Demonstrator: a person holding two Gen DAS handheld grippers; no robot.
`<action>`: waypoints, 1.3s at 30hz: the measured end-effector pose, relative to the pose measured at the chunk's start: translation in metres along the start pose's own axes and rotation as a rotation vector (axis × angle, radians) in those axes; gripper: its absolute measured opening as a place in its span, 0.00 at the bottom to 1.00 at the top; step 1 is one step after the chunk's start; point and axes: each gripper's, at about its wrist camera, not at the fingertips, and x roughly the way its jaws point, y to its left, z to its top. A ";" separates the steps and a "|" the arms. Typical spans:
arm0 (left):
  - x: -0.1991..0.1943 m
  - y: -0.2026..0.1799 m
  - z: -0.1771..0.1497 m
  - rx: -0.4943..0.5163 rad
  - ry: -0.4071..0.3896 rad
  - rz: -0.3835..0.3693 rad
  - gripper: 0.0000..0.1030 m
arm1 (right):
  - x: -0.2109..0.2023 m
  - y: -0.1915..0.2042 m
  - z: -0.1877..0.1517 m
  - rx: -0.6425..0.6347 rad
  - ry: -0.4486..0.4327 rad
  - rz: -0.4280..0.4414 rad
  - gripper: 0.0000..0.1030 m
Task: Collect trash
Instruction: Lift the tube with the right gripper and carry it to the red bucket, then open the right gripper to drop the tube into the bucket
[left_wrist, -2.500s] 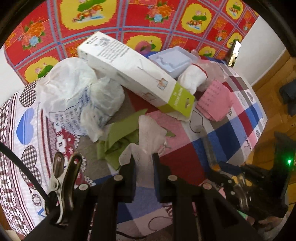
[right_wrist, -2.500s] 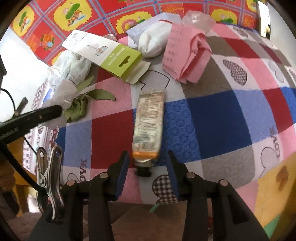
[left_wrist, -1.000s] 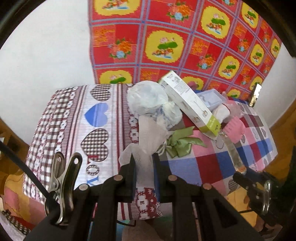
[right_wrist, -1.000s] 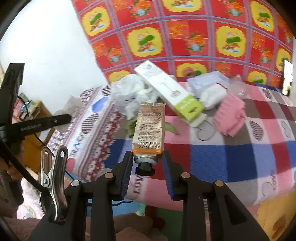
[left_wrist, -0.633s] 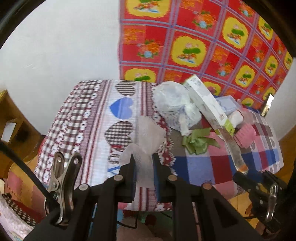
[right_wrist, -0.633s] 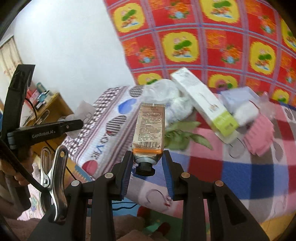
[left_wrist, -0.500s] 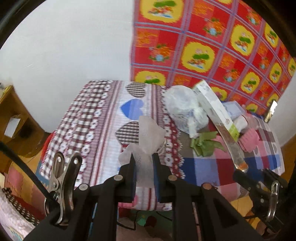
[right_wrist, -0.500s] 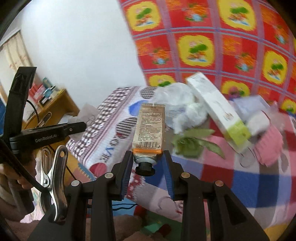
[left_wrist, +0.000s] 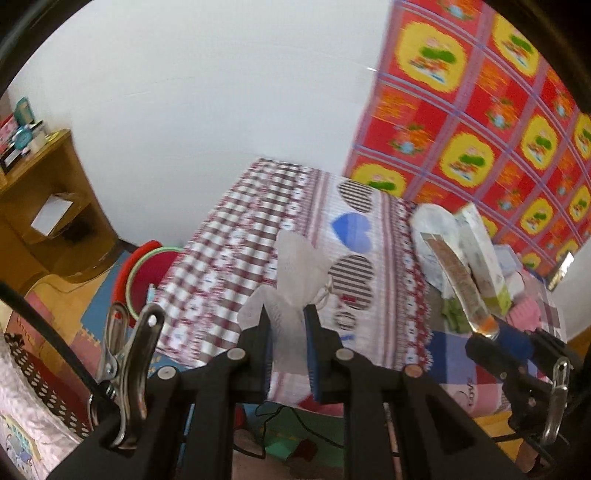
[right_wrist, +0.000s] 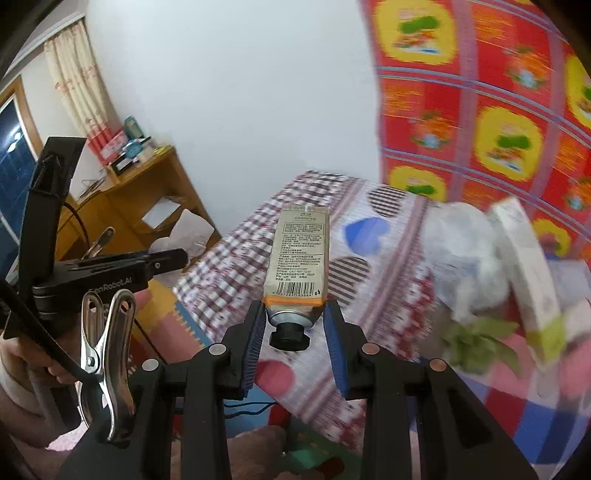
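My left gripper (left_wrist: 287, 314) is shut on a white foam net wrapper (left_wrist: 295, 266), held in the air over the left end of the quilt-covered bed (left_wrist: 236, 240). My right gripper (right_wrist: 293, 314) is shut on the neck of a beige tube with an orange band (right_wrist: 301, 254), its black cap toward me. In the left wrist view the right gripper (left_wrist: 496, 332) shows at the right with the tube (left_wrist: 452, 277). In the right wrist view the left gripper (right_wrist: 177, 258) and the wrapper (right_wrist: 184, 232) show at the left.
Still on the bed lie a white plastic bag (left_wrist: 434, 229), a white and green box (left_wrist: 480, 251), green ribbon (left_wrist: 454, 314) and a pink cloth (left_wrist: 524, 310). A red basin with a green rim (left_wrist: 147, 273) stands on the floor beside a wooden cabinet (left_wrist: 48, 206).
Both grippers have swung left, away from the pile and toward the bed's left end, with the wrapper and the tube still held. The floor, the basin and the cabinet have come into view.
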 end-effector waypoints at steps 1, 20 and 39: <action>0.001 0.009 0.002 -0.012 0.000 0.001 0.15 | 0.008 0.008 0.006 -0.008 0.005 0.004 0.32; 0.071 0.200 0.054 -0.170 0.079 0.063 0.15 | 0.175 0.118 0.099 -0.124 0.160 0.090 0.32; 0.223 0.312 0.061 -0.248 0.237 0.018 0.19 | 0.310 0.169 0.129 -0.185 0.338 0.077 0.32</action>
